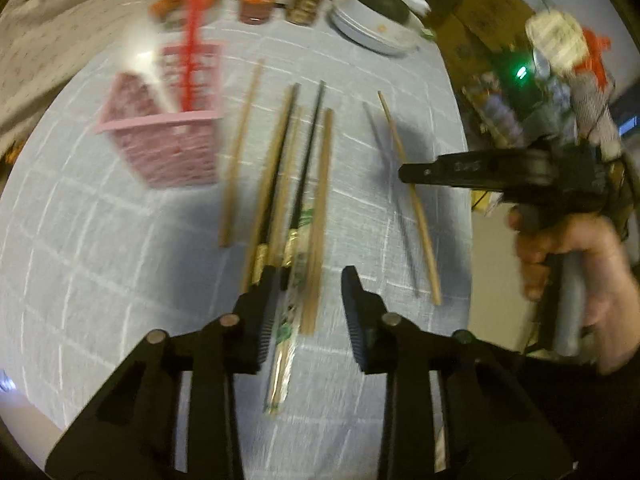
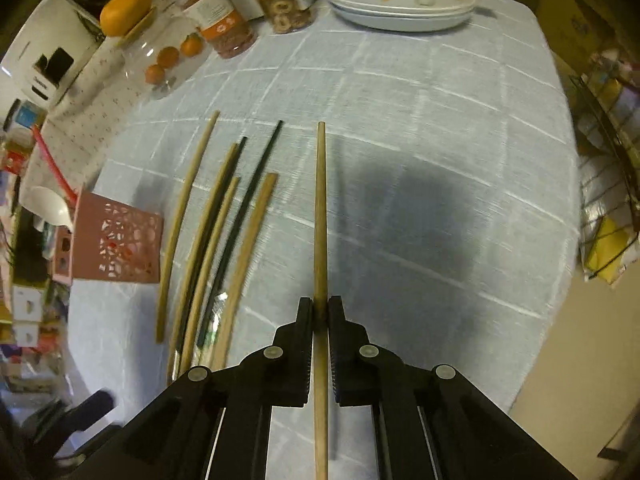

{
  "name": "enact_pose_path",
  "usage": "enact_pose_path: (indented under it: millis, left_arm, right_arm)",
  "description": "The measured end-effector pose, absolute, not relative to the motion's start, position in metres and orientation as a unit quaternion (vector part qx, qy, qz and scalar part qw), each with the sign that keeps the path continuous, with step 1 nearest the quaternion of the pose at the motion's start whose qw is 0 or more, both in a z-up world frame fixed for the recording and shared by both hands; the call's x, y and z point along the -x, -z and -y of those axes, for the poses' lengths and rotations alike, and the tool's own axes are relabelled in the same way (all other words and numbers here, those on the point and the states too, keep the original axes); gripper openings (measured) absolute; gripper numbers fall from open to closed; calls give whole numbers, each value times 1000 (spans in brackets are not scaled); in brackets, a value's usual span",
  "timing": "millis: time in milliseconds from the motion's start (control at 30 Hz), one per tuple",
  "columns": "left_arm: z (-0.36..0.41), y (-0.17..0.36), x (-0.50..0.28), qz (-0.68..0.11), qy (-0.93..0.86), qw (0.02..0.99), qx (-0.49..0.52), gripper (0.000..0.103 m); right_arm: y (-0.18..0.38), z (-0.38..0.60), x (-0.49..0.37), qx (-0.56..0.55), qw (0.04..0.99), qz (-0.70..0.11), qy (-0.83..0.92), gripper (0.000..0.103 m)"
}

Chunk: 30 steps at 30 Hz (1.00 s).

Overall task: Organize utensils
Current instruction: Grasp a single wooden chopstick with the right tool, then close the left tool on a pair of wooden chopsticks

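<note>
Chopsticks mostly lie loose on the surface (image 2: 400, 120): your right claw (image 2: 320, 308) is clamped on one wooden chopstick (image 2: 320, 208), lifted clear, while your left claw (image 1: 308, 280) hangs spread over the remaining chopsticks (image 1: 288, 184). Your pink basket (image 1: 168, 148) holds only a red utensil (image 1: 192, 40), so most sorting seems left.

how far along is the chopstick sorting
Early. The pink basket holds a white spoon but no chopsticks visibly. In hand: right gripper clamps one wooden chopstick. Left gripper is open over the loose chopsticks left on the tablecloth.
</note>
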<state>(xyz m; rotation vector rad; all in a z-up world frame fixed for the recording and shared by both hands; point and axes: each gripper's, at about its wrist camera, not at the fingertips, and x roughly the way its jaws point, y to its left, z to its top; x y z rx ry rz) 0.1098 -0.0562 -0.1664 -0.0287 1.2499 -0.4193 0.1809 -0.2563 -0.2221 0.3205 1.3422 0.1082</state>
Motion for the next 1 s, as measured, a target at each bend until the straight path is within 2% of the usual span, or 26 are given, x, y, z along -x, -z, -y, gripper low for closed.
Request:
enact_pose_path:
  millis: [167, 333, 467, 567, 767, 867, 1000]
  left_arm:
    - [100, 189, -140, -574, 190, 794, -54, 26]
    - [124, 203, -175, -587, 174, 789, -48, 22]
    - [143, 209, -197, -586, 164, 791, -63, 22]
    - [152, 216, -211, -590, 148, 790, -75, 22]
    - [159, 230, -234, -601, 132, 784, -79, 20]
    - [162, 227, -233, -596, 134, 787, -90, 10]
    - [161, 211, -215, -576, 154, 796, -100, 10]
  right_arm:
    - [236, 274, -169, -167, 737, -652, -64, 7]
    - [250, 282, -165, -173, 706, -682, -80, 9]
    - [243, 293, -168, -189, 709, -674, -89, 11]
    - [236, 305, -172, -205, 716, -662, -82, 17]
    - [241, 313, -178, -223, 720, -654, -67, 19]
    - [241, 321, -177, -225, 726, -647, -59, 19]
    - [232, 322, -182, -218, 744, -629, -52, 19]
